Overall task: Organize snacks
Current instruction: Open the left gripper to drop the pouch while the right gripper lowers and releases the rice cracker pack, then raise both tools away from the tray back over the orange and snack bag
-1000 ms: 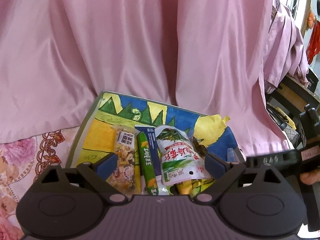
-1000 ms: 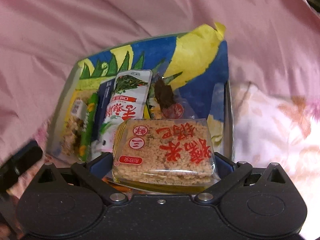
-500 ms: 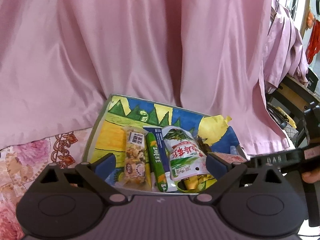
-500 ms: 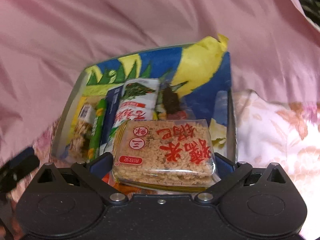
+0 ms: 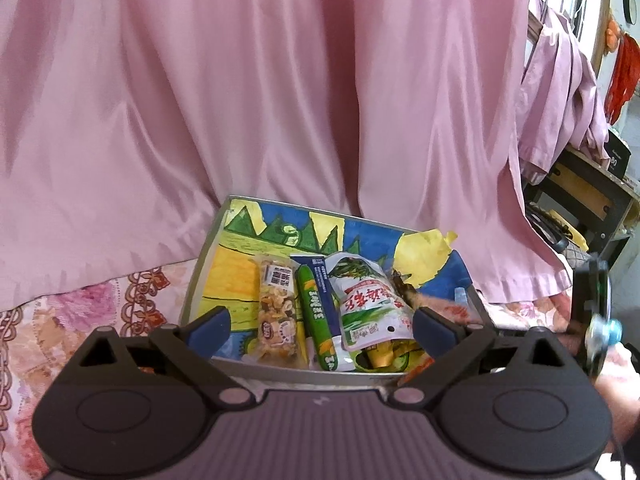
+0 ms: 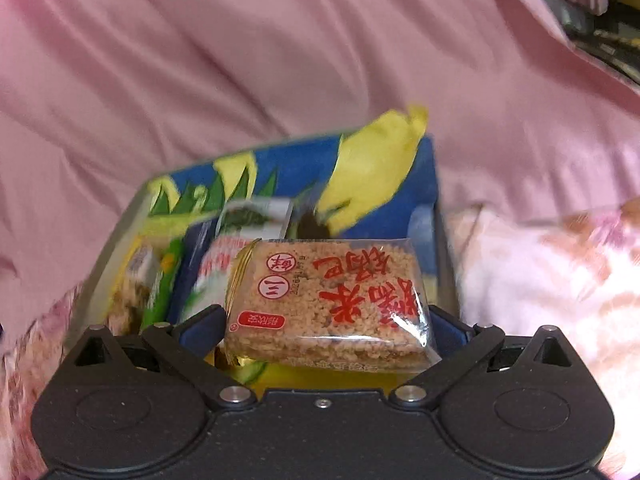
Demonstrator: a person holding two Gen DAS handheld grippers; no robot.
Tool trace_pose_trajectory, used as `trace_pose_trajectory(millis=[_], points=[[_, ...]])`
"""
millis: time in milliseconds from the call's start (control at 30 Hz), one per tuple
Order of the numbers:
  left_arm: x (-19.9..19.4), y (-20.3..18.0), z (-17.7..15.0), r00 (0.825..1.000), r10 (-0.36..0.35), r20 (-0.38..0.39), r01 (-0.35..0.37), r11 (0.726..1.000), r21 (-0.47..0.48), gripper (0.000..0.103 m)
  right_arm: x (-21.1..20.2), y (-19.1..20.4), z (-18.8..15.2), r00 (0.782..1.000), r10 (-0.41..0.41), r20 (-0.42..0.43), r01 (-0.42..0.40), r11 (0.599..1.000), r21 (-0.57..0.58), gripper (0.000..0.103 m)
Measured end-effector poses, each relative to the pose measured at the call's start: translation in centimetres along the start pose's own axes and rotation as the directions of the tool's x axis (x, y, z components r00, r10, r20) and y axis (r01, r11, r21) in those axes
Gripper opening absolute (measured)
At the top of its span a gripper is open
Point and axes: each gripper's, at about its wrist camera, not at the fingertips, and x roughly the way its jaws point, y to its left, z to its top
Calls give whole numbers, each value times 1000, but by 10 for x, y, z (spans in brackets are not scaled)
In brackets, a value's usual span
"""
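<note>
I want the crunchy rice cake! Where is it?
In the right wrist view, the rice cake pack sits between the right gripper fingers, in front of the snack tray.

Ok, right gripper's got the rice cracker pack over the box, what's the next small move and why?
Probably ease the right gripper forward and down, then let go. The rice cracker pack is clamped between its fingers just above the box's near right end, where some room shows beside the green-and-white pouch. The left gripper is open and holds nothing.

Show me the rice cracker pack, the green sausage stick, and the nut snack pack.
rice cracker pack (image 6: pixel 332 300), right wrist view, top face.
green sausage stick (image 5: pixel 316 312), left wrist view, mid-length.
nut snack pack (image 5: pixel 278 316), left wrist view, clear middle.
</note>
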Motion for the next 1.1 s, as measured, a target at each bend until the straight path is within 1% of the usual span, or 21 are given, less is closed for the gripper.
trace_pose_trajectory(millis=[33, 67, 100, 167, 233, 333, 433, 567, 700, 833, 1100], points=[[-3, 1, -1, 1000, 3, 2, -3, 1000, -2, 101, -1, 1, -7, 999, 25, 21, -25, 999, -24, 102], [-4, 1, -1, 1000, 5, 2, -5, 1000, -6, 101, -4, 3, -14, 998, 36, 52, -33, 998, -57, 102], [-6, 2, -2, 1000, 7, 1, -7, 1000, -10, 101, -7, 5, -18, 997, 43, 61, -38, 997, -74, 102], [-9, 3, -3, 1000, 16, -2, -16, 1000, -14, 102, -10, 9, -26, 998, 26, 51, -19, 992, -124, 102], [-14, 4, -4, 1000, 24, -4, -24, 1000, -18, 103, -15, 14, -35, 998, 11, 69, 2, 982, -187, 102], [-23, 4, -5, 1000, 31, 2, -31, 999, -8, 103, -26, 19, -42, 997, 10, 78, 10, 969, -249, 102], [-32, 3, -8, 999, 47, 8, -47, 999, -2, 103, -38, 21, -48, 996, 7, 92, 19, 959, -283, 102], [-45, 2, -12, 998, 54, 15, -55, 998, 8, 103, -57, 22, -53, 992, 26, 120, 7, 964, -265, 102], [-59, -1, -19, 997, 66, 30, -66, 998, 15, 103, -81, 26, -59, 983, 26, 184, 23, 965, -263, 102], [-76, -4, -32, 995, 83, 63, -83, 997, 5, 103, -108, 27, -62, 973, 64, 222, -9, 971, -238, 102], [-117, -16, -63, 982, 125, 141, -128, 992, 12, 103, -178, 39, -84, 939, 139, 315, -58, 966, -253, 102]])
